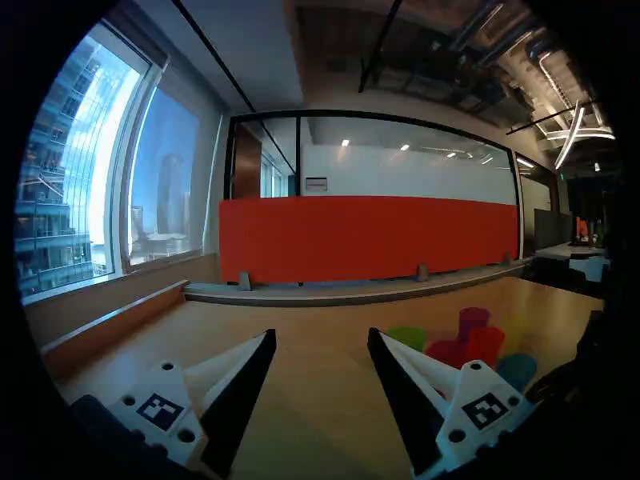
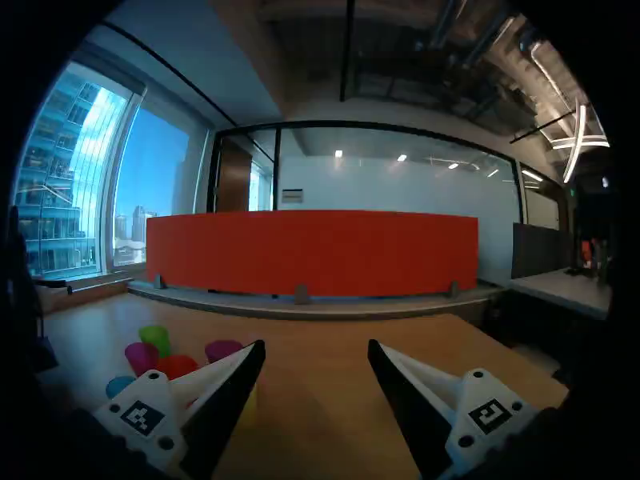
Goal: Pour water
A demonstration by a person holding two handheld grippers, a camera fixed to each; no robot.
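Over desk (image 1: 232, 320), left tongs (image 1: 322, 333), right tongs (image 2: 316, 345) agape

Green, purple, red and teal cups (image 1: 483, 344) stand clustered together on the wooden table (image 1: 320, 368).

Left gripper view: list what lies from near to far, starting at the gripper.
left gripper → coloured cups → orange partition → glass wall
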